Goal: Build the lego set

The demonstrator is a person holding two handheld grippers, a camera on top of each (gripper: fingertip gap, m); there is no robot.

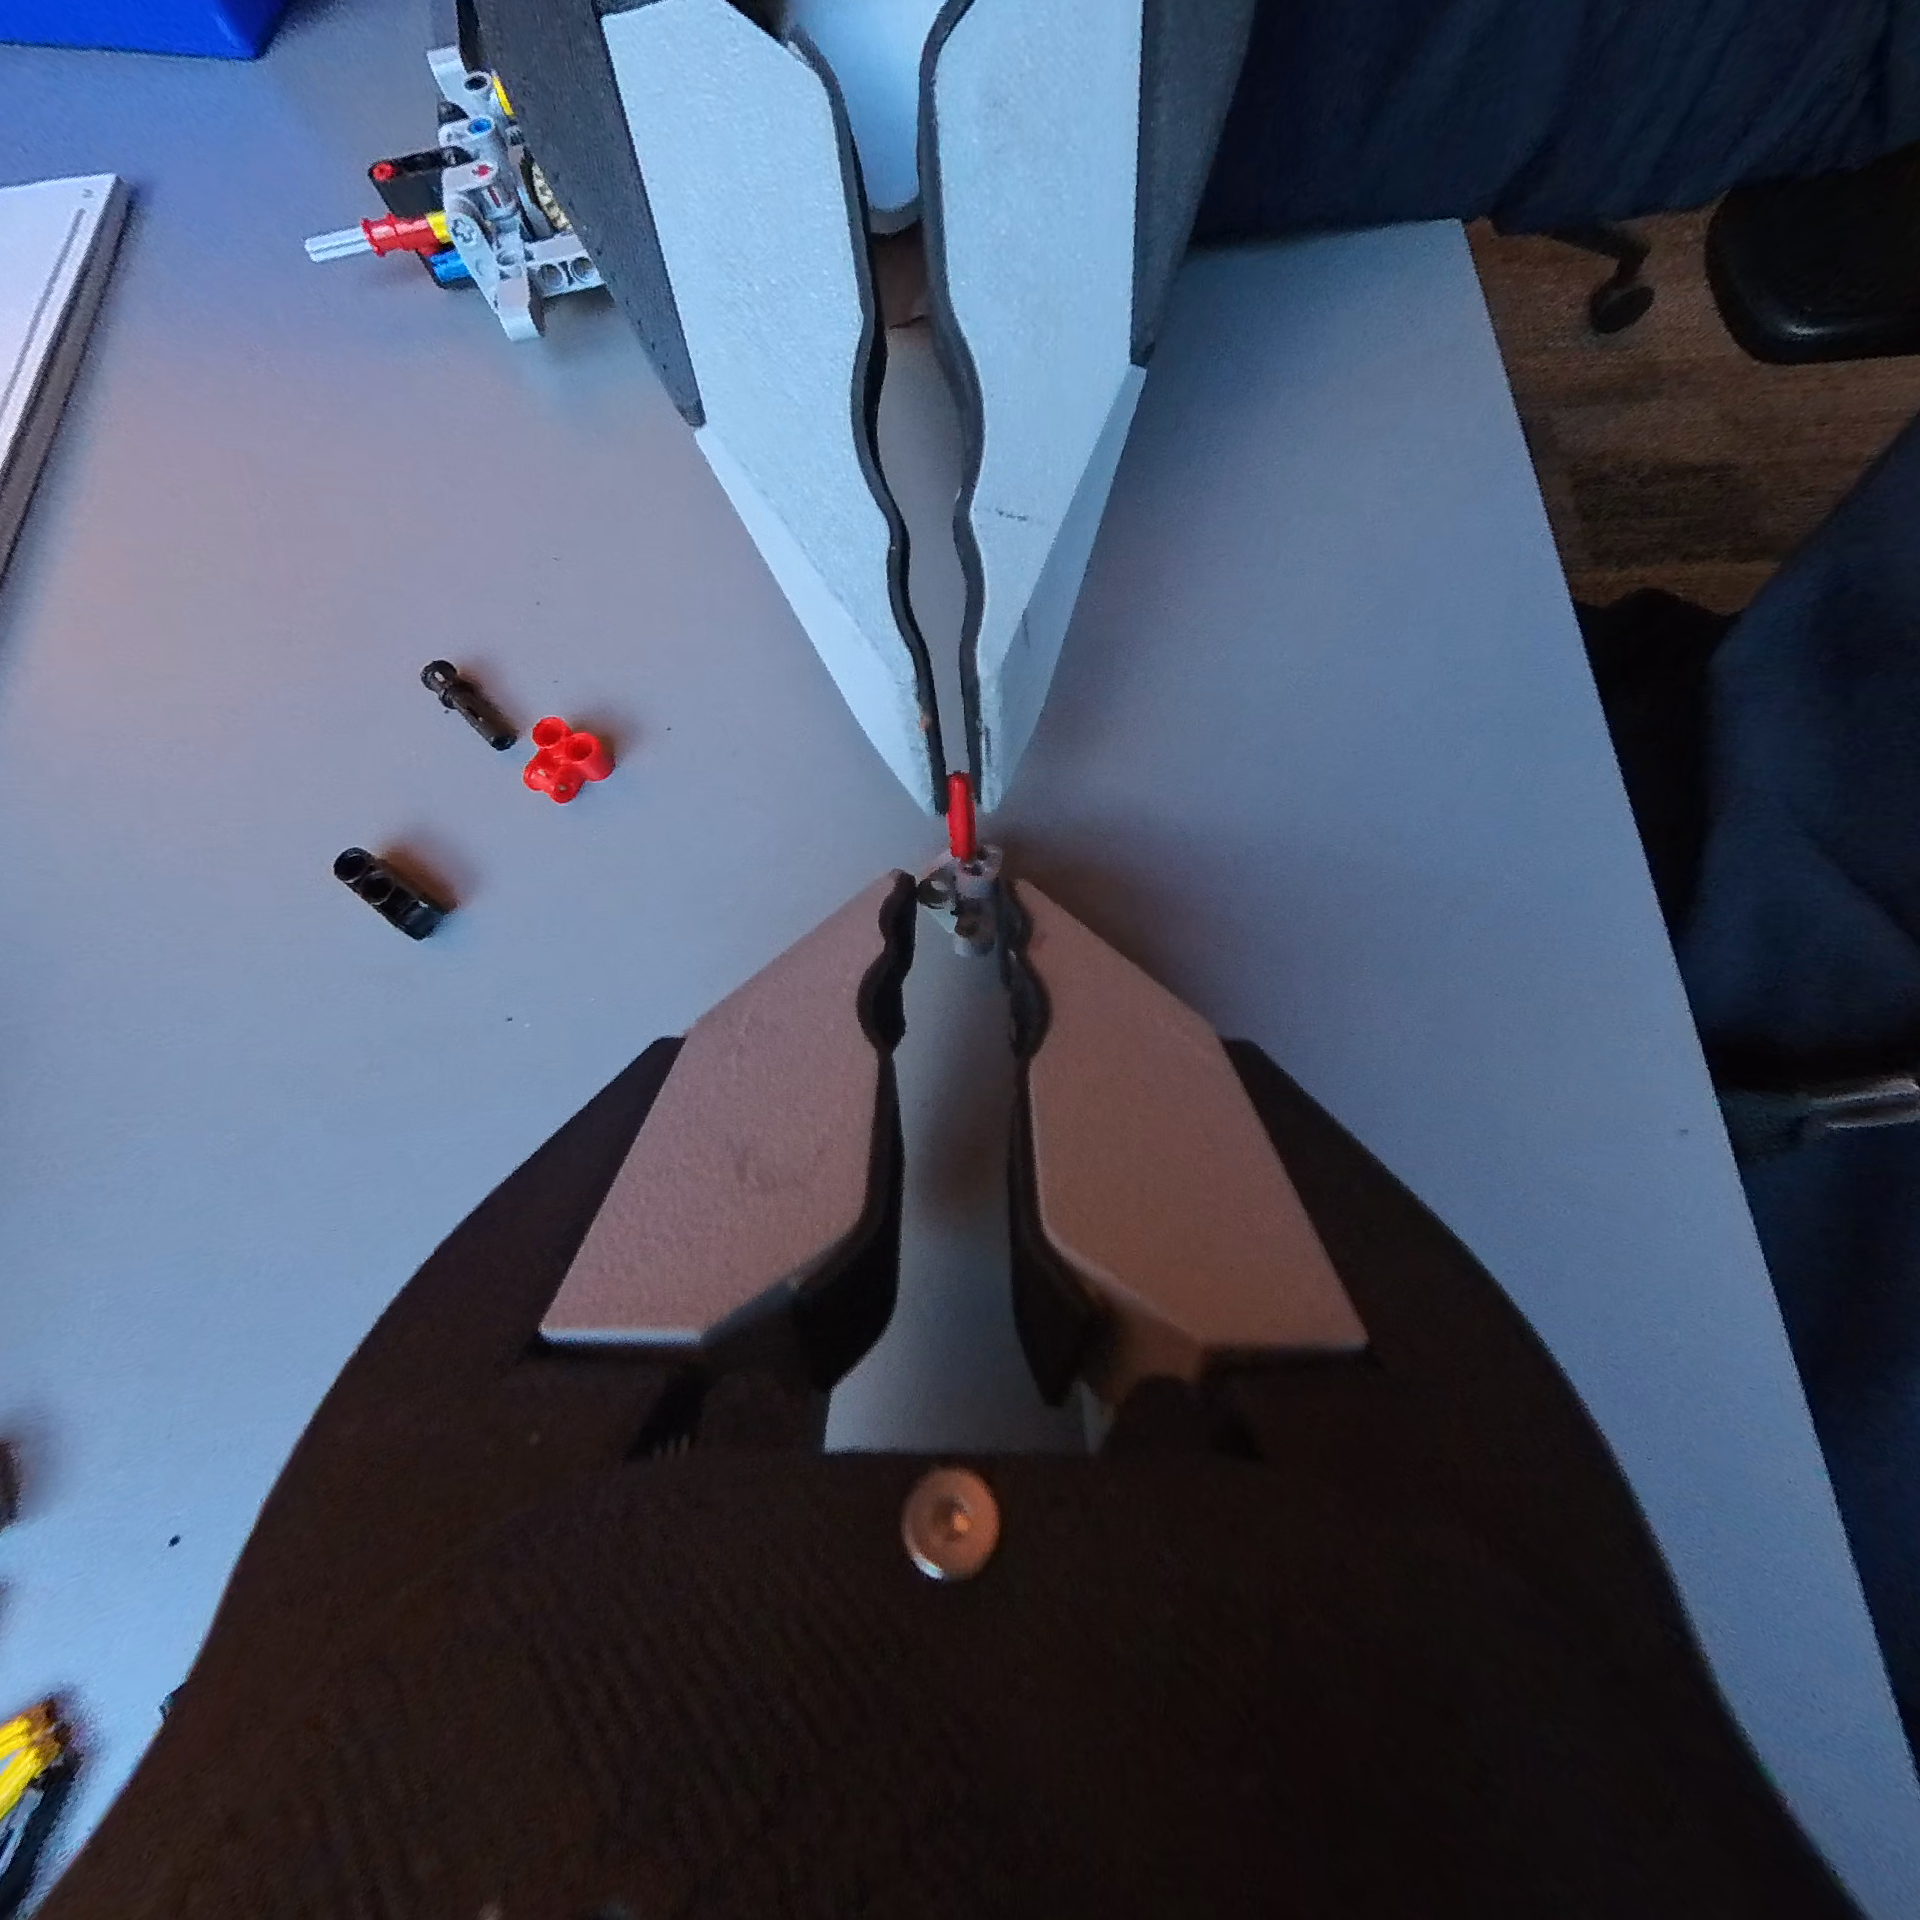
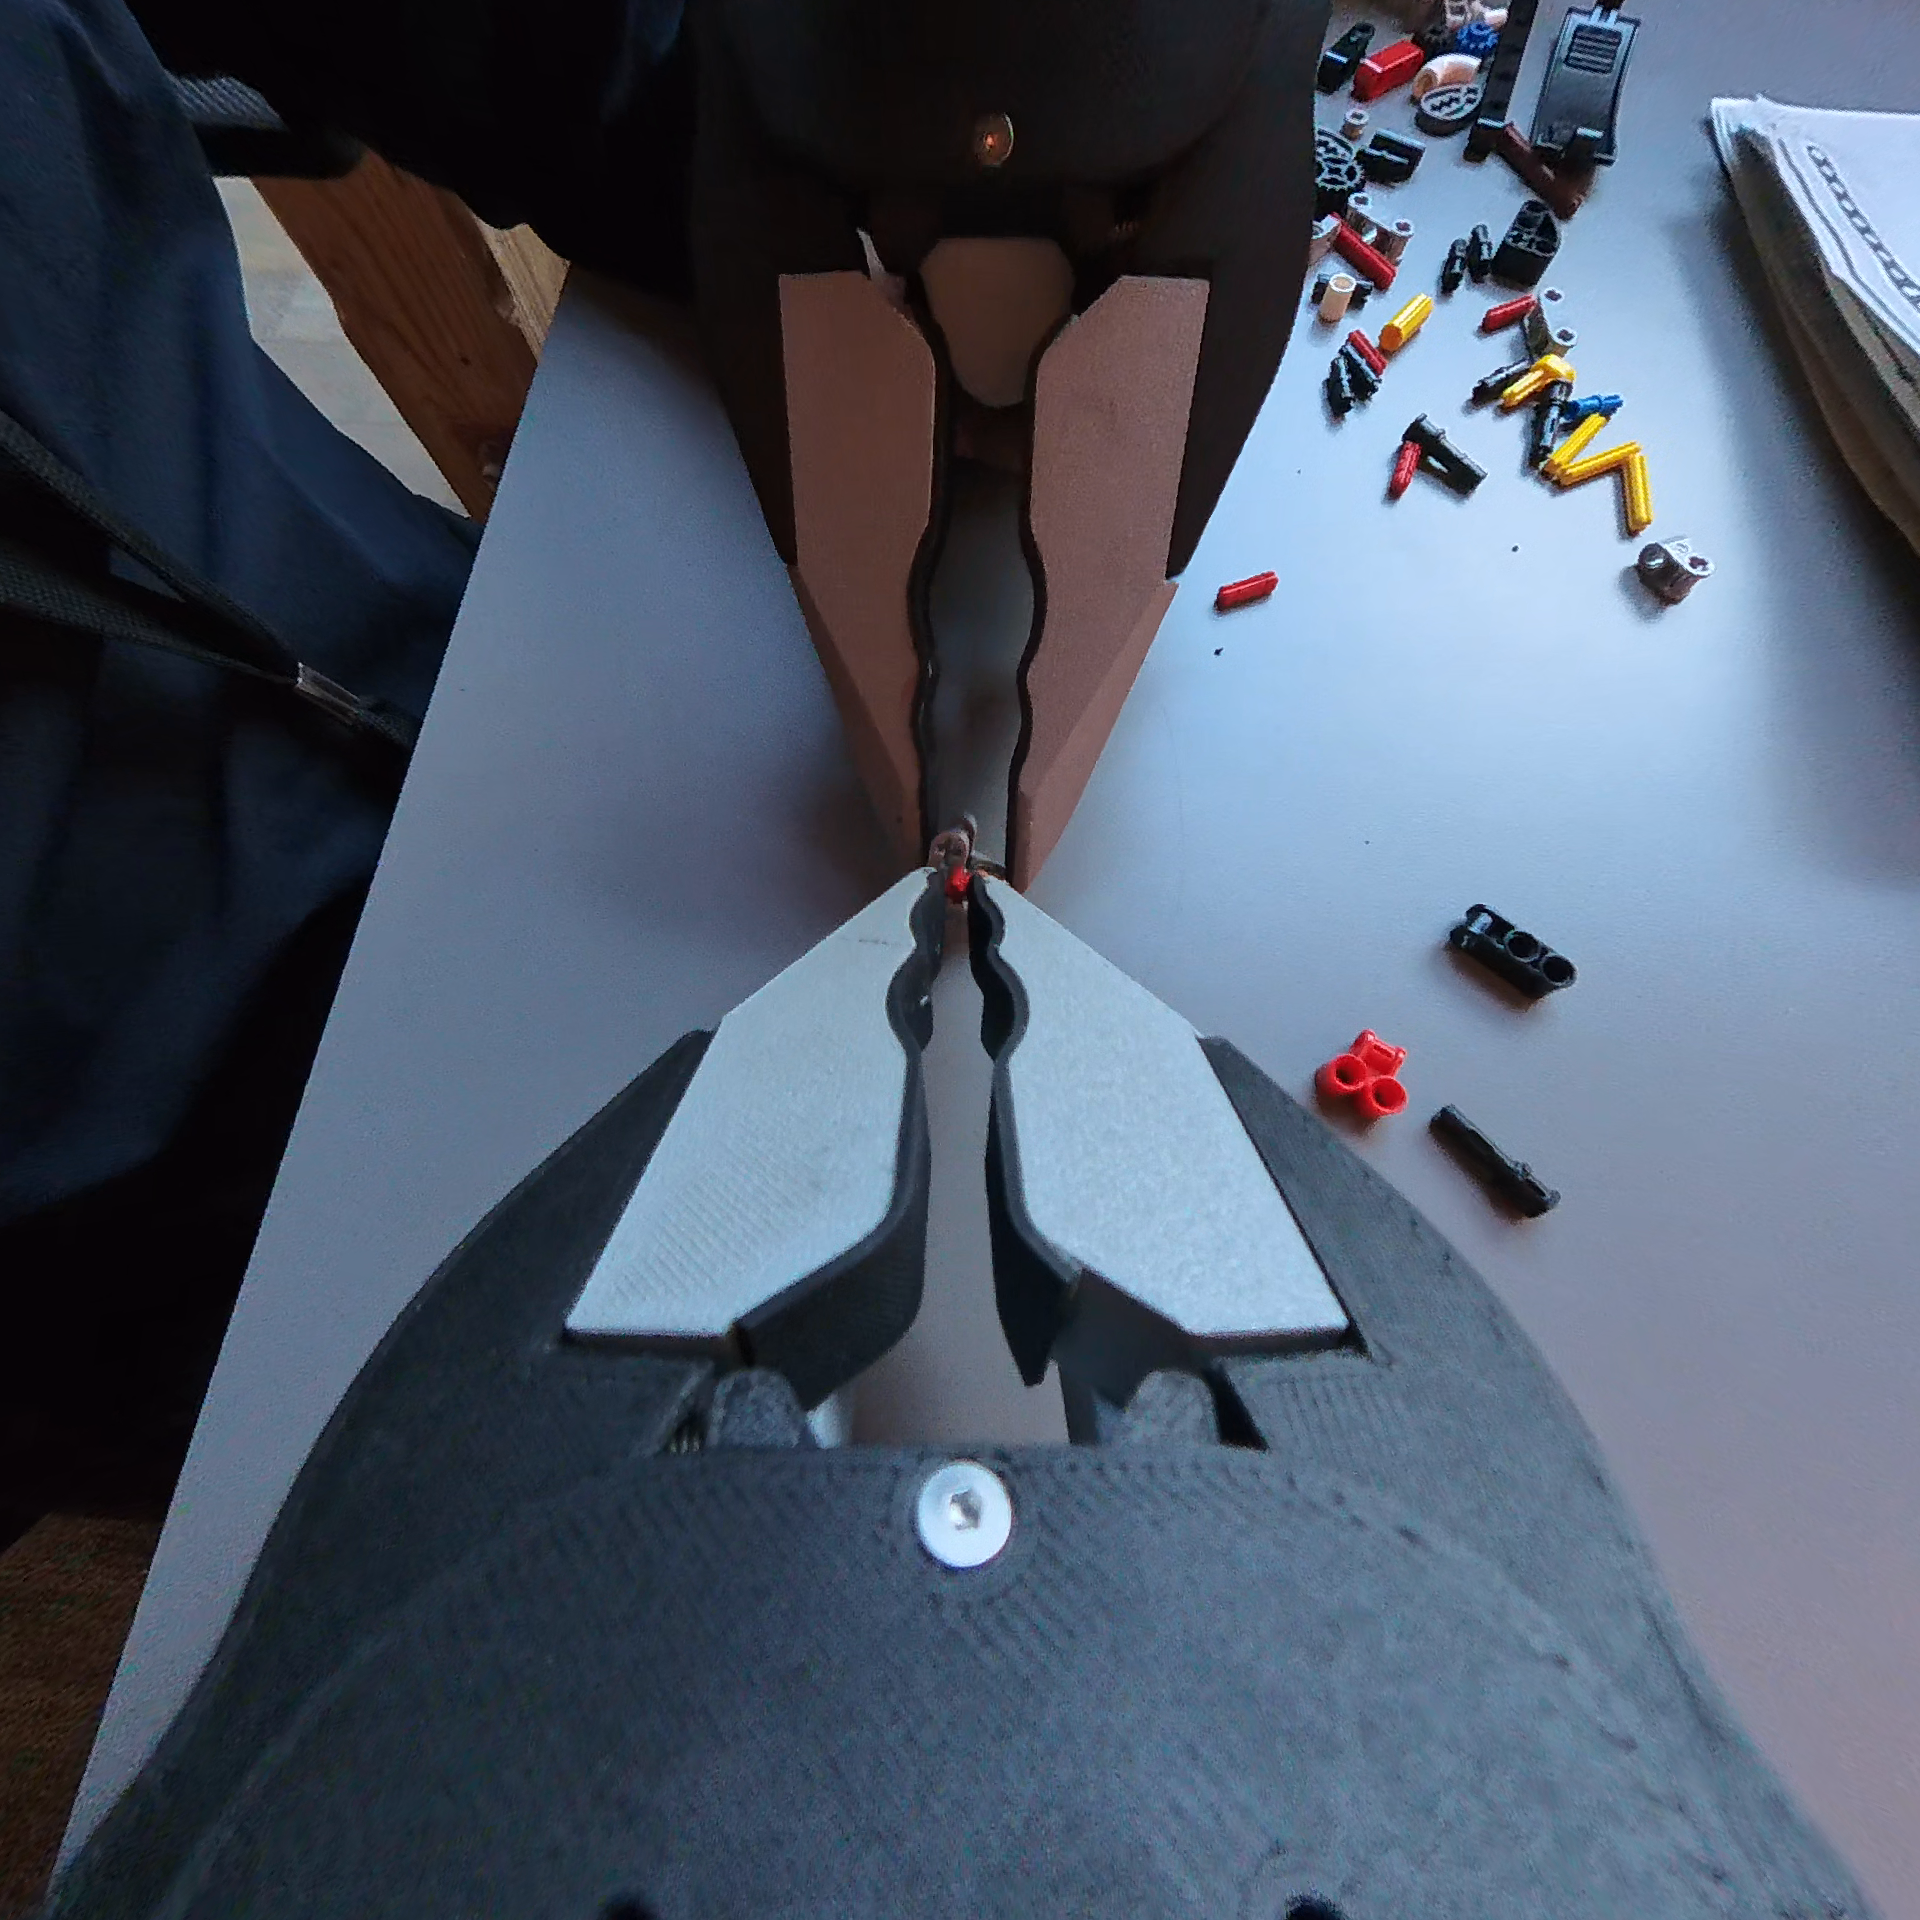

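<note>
Pinching a red pin, your right gripper meets your left gripper, whose pads clamp a small grey connector above the counter; a red connector lies nearby.

A pale grey desk fills most of both views, lit cool and bluish with dim warm patches; past its edge lies brown carpeted floor; a dark office chair base stands there; a wooden furniture leg rises beside the desk's edge.
</note>
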